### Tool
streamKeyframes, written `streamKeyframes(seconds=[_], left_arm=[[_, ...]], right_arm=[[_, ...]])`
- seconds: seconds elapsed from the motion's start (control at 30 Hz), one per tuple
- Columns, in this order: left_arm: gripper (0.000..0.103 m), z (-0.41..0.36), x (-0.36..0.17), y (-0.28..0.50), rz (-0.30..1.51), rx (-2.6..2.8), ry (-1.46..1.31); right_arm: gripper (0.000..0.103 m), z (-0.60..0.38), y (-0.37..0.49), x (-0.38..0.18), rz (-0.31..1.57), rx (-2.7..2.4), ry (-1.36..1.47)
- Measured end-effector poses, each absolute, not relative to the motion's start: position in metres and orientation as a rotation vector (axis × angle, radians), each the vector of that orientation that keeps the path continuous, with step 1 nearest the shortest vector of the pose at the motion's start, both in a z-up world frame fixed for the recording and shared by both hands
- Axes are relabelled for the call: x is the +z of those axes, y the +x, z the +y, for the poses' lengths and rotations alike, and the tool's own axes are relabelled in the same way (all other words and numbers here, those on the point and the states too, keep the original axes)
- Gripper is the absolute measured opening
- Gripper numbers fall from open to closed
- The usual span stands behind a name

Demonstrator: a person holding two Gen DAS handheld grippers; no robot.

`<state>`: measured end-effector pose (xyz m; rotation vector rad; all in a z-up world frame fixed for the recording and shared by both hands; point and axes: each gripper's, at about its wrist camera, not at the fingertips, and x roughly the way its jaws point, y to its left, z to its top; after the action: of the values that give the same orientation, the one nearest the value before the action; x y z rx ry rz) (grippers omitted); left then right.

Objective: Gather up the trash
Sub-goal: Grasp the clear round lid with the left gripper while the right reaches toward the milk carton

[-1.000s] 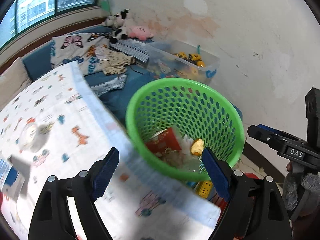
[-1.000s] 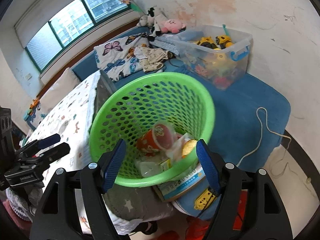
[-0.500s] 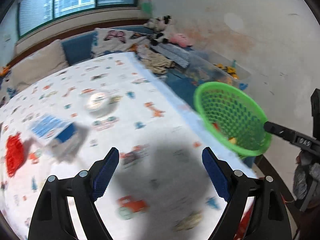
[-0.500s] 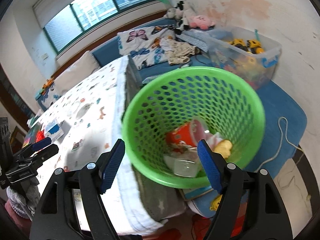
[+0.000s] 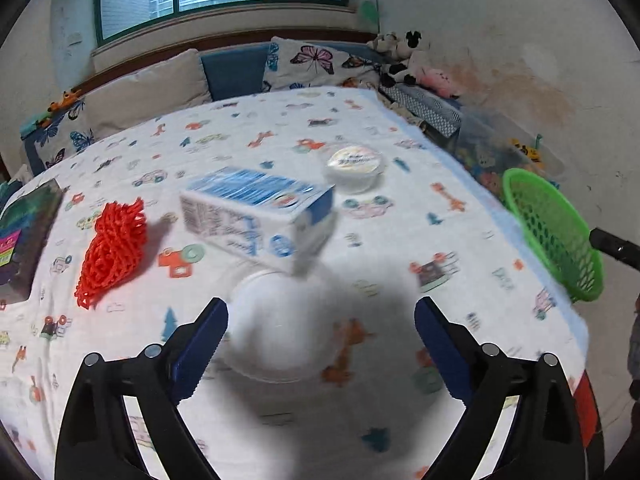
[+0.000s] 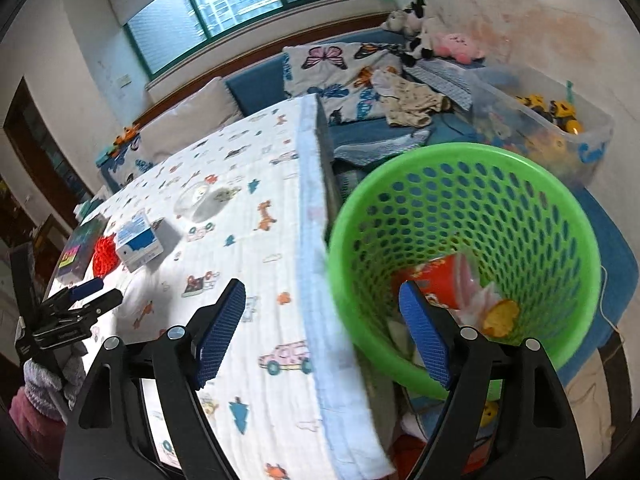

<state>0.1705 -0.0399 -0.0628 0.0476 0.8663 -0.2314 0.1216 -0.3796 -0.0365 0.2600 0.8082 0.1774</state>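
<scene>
Left gripper (image 5: 321, 334) opening, empty, before the milk carton (image 5: 256, 216) lying lengthwise left-to-right.

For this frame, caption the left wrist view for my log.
Open left claw above white bowl, facing milk carton, red mesh and foil-lidded cup.

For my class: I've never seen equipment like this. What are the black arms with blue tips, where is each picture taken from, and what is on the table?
No machine here: a person holds a hand-held claw in each hand, and a camera on each looks out along its two blue-padded fingers. One picture comes from the left claw, one from the right claw. Both are opening and hold nothing. On the patterned tablecloth lie a blue-and-white carton, an orange net, a lidded clear tub and a blurred white round thing. The green basket beside the table already holds trash.
</scene>
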Motion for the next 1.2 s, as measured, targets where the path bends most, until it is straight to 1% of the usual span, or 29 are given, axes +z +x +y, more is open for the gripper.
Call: streamKeyframes(seconds=[0.2, 0.4, 0.87, 0.9, 0.93, 1.2], left_arm=[[0.093, -0.025, -0.085, 0.185, 0.947, -0.256, 0.065], [0.094, -0.020, -0.093, 0.195, 0.968, -0.272, 0.071], [0.094, -0.032, -0.101, 0.200, 0.948, -0.286, 0.165], [0.094, -0.032, -0.102, 0.200, 0.947, -0.285, 0.167], [0.091, -0.032, -0.102, 0.199, 0.942, -0.282, 0.175], [0.090, -0.028, -0.095, 0.184, 0.911, -0.276, 0.177]], right_arm=[[0.079, -0.357, 0.127, -0.038, 0.821, 0.214, 0.231], [0.079, -0.341, 0.133, -0.041, 0.840, 0.233, 0.210], [0.079, -0.309, 0.147, -0.042, 0.860, 0.284, 0.164], [0.079, -0.308, 0.147, -0.043, 0.861, 0.286, 0.163], [0.079, -0.306, 0.148, -0.042, 0.862, 0.288, 0.160], [0.079, -0.293, 0.154, -0.039, 0.863, 0.325, 0.145]])
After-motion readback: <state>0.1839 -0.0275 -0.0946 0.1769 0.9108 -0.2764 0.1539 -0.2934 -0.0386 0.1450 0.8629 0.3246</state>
